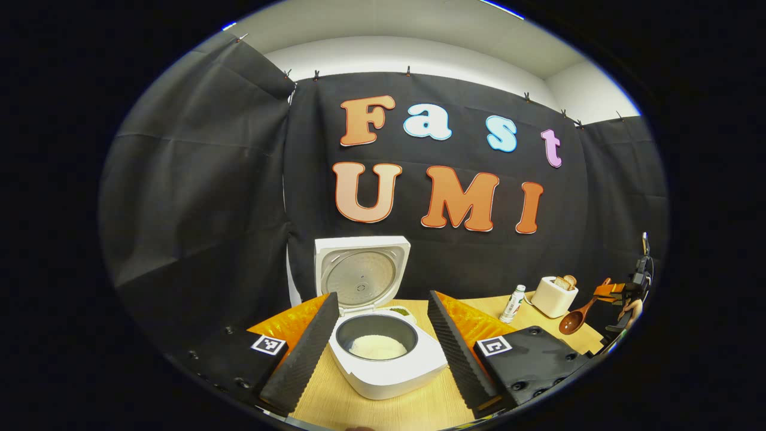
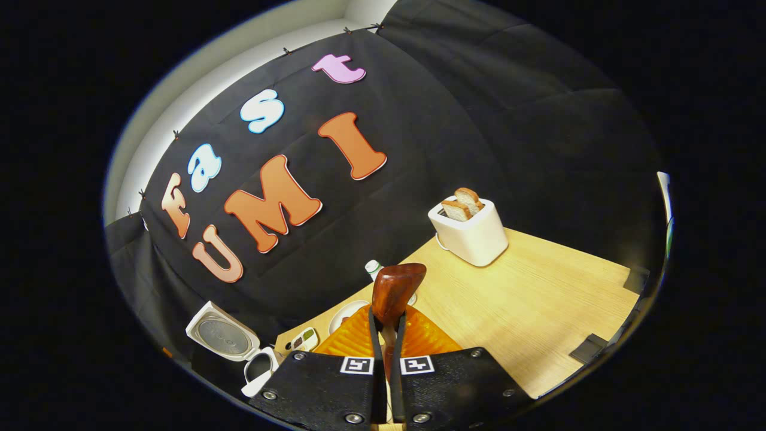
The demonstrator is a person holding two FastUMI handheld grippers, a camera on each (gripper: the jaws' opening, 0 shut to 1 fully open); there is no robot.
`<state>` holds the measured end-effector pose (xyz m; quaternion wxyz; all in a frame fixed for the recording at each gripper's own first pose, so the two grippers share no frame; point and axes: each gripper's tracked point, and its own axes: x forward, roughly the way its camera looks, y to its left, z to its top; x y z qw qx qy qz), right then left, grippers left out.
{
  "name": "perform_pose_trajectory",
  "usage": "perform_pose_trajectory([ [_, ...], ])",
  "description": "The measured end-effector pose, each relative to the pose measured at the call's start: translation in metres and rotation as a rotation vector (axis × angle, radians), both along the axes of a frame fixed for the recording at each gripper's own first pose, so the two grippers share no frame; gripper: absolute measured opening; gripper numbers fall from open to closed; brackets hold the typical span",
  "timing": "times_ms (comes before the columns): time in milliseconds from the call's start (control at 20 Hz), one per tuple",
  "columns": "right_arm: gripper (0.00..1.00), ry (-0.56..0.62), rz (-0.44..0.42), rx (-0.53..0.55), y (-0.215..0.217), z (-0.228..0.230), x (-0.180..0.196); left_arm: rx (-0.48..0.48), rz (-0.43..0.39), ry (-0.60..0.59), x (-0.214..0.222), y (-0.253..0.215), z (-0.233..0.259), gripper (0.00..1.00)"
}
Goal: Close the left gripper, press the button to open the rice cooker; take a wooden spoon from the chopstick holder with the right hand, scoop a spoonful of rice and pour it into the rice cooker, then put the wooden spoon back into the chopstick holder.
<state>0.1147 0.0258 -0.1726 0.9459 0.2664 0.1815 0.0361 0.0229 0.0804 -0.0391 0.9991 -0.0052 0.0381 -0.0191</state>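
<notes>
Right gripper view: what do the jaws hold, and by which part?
The wooden spoon, clamped by its handle just behind the bowl. The left gripper, open, holds nothing.

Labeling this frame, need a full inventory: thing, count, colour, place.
rice cooker: 1, white, lid open, rice in the pot, table centre between the left gripper's fingers
wooden spoon: 1, reddish brown, held in the right gripper
toaster: 1, white, two bread slices in it, back of table near the wall
bottle: 1, white with a green label, beside the toaster
small tray: 1, pale with greenish contents, behind the cooker
table: 1, light wood
wall cloth: black, behind the table
left gripper: jaws wide apart, either side of the cooker
right gripper: jaws closed on the spoon handle
</notes>
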Motion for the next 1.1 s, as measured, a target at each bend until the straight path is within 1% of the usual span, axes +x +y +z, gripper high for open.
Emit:
perform_pose_trajectory([
  [250,0.02,0.045,-0.018,-0.062,-0.013,-0.039,-0.010,0.009,0.004,0.003,-0.005,-0.002,0.003,1.00],
  [400,0.02,0.068,0.006,-0.080,-0.012,-0.060,-0.013,0.021,0.015,0.006,-0.009,-0.001,0.004,1.00],
  [600,0.07,0.077,0.001,-0.108,-0.013,-0.081,-0.013,0.033,0.031,0.009,-0.016,0.000,0.004,1.00],
  [700,0.11,0.098,0.014,-0.112,-0.009,-0.092,-0.014,0.033,0.040,0.010,-0.019,0.002,0.003,1.00],
  [750,0.13,0.117,0.018,-0.114,-0.008,-0.100,-0.015,0.032,0.045,0.010,-0.020,0.003,0.003,1.00],
  [800,0.18,0.128,0.017,-0.114,-0.008,-0.104,-0.015,0.030,0.047,0.011,-0.022,0.004,0.004,1.00],
  [850,0.13,0.120,0.007,-0.110,-0.010,-0.101,-0.014,0.030,0.051,0.011,-0.024,0.005,0.003,1.00],
  [900,0.31,0.113,0.002,-0.105,-0.010,-0.098,-0.009,0.029,0.053,0.010,-0.024,0.006,0.003,1.00],
  [1050,0.38,0.120,0.006,-0.133,-0.010,-0.098,-0.013,0.018,0.056,0.007,-0.026,0.007,0.004,1.00],
  [1100,0.53,0.126,0.005,-0.156,-0.012,-0.098,-0.014,0.010,0.055,0.005,-0.026,0.006,0.005,1.00],
])
